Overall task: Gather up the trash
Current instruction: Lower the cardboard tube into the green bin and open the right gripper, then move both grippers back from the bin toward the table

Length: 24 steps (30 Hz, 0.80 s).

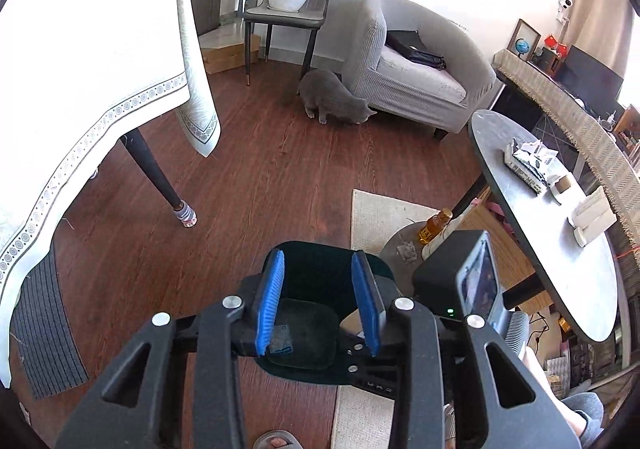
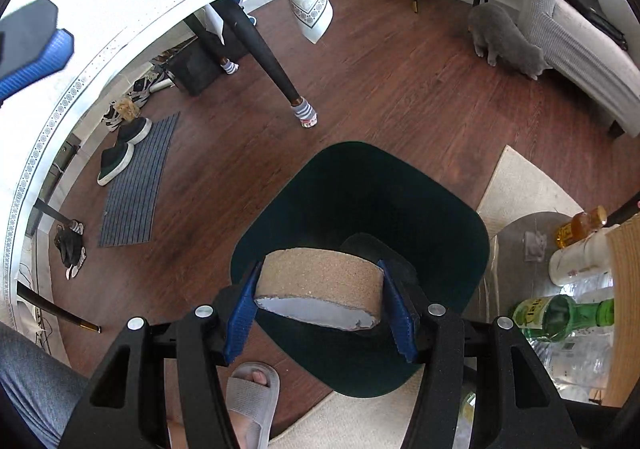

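Jaws on your right gripper (image 2: 320, 313) are pinching a flattened cardboard ring (image 2: 320, 283), tan on the outside and pale grey inside, one blue pad pressing each end. You are holding it directly above the open mouth of a dark green bin (image 2: 452, 225) that is standing on the brown wood floor (image 2: 400, 89). Your left gripper (image 1: 320, 305) is hanging with its jaws spread wide and nothing between them; in its view the same bin is sitting below and partly behind the fingers. To the bin's right a low round table (image 2: 516, 233) is carrying a green glass bottle (image 2: 560, 315), an amber bottle (image 2: 580, 227) and a white container (image 2: 576, 263). Farther off, a grey cat (image 1: 332, 97) is sniffing the floor beside a grey armchair (image 1: 420, 69). Your foot in a grey slipper (image 2: 252, 397) is showing near the bin.
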Each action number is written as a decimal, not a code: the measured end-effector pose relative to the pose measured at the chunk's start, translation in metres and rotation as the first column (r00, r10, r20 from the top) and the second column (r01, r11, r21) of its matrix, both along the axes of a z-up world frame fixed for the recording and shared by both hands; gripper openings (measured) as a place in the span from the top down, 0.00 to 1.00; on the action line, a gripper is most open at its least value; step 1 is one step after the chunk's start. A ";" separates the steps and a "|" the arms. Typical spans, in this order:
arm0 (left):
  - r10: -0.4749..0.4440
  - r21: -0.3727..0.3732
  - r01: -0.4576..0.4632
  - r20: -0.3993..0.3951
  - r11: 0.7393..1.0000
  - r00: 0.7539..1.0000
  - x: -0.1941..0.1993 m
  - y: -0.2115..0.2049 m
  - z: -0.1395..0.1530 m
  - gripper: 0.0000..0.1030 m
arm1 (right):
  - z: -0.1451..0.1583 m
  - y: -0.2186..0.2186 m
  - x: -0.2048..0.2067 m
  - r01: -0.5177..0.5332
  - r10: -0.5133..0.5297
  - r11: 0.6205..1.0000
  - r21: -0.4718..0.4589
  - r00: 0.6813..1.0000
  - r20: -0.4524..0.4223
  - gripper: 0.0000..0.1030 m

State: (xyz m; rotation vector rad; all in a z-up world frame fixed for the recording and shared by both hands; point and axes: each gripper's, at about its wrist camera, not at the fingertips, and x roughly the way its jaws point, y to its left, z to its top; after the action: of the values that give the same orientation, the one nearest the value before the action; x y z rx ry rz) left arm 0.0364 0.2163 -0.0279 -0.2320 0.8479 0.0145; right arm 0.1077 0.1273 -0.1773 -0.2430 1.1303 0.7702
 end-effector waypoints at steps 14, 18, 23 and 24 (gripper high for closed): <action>-0.005 0.005 0.004 0.046 1.000 0.999 0.004 -0.010 0.020 0.64 | 0.012 -0.014 -0.001 0.000 -0.001 1.000 0.011 1.000 0.019 0.32; -0.009 0.009 0.008 0.080 1.000 0.997 0.002 -0.011 0.031 0.64 | 0.030 -0.019 -0.008 -0.025 0.023 0.999 0.037 0.999 0.044 0.41; -0.006 0.030 0.002 0.116 1.000 0.993 -0.001 -0.014 0.042 0.64 | 0.062 -0.030 -0.021 -0.059 0.051 0.995 0.077 0.994 0.100 0.49; 0.000 0.035 -0.004 0.117 0.999 0.993 0.000 -0.015 0.044 0.64 | 0.069 -0.033 -0.022 -0.062 0.052 0.994 0.088 0.992 0.114 0.49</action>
State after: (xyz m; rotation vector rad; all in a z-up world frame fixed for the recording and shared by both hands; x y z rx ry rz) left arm 0.0362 0.2017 0.0159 -0.1987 0.7296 0.0176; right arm 0.0852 0.0938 -0.1084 -0.2392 0.9832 0.8469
